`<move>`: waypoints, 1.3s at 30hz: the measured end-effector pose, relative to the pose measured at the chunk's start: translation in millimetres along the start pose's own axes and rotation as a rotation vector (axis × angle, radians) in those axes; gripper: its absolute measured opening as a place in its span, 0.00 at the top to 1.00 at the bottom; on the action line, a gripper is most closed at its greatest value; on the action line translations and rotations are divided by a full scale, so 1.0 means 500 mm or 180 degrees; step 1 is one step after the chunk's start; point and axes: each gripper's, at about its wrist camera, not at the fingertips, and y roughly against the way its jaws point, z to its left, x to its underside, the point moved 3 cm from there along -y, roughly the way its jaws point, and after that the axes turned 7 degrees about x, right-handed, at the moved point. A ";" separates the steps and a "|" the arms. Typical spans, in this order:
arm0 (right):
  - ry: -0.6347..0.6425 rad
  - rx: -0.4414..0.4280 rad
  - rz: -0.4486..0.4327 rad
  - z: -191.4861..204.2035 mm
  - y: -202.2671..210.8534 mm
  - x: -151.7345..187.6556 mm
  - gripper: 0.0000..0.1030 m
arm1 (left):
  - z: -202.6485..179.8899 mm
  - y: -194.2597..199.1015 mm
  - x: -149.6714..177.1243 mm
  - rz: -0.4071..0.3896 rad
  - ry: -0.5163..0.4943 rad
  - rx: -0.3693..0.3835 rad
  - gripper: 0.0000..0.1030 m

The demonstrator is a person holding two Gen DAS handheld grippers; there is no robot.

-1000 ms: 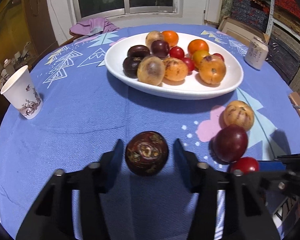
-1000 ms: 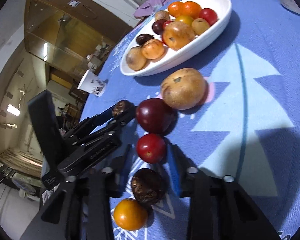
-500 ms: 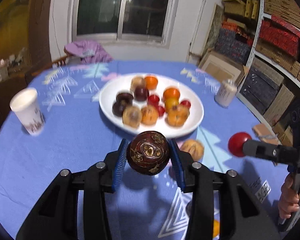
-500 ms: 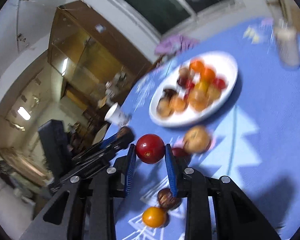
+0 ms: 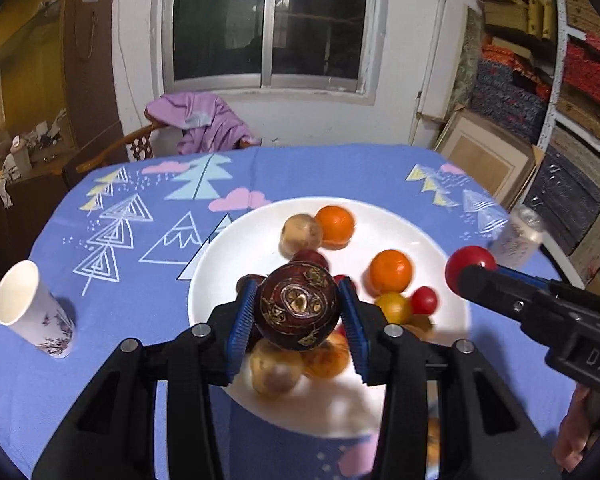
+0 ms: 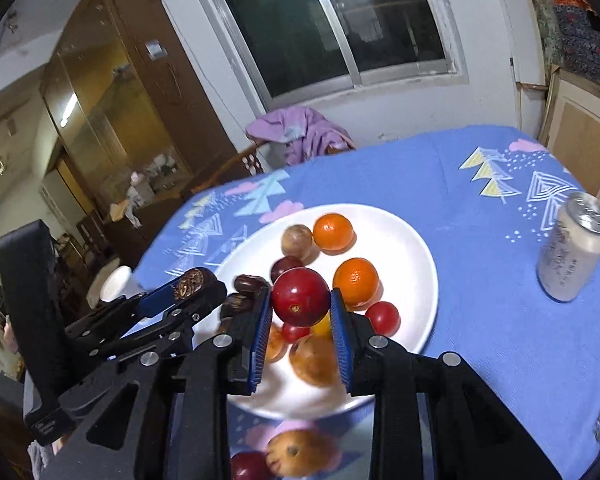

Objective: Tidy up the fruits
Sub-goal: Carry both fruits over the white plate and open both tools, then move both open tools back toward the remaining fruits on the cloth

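The left gripper point(image 5: 298, 322) is clamped on a dark mottled passion fruit point(image 5: 298, 306), held in the air over the near half of the white plate point(image 5: 236, 256). The right gripper point(image 6: 300, 320) is clamped on a smooth red fruit point(image 6: 300, 297), also above the plate's near side. Oranges point(image 6: 334, 232) sit toward the plate's far rim, with bare white along its left and right edges. On the tablecloth point(image 6: 480, 320), a can point(image 6: 572, 246) stands near the right edge, a paper cup point(image 5: 32, 316) near the left edge, and two fruits point(image 6: 296, 454) lie just beside the plate's near rim.
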 end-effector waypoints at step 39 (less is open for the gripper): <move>-0.1512 -0.0706 0.0243 -0.178 0.183 0.241 0.05 | -0.237 0.273 0.407 -0.0191 -0.1672 -0.0028 0.04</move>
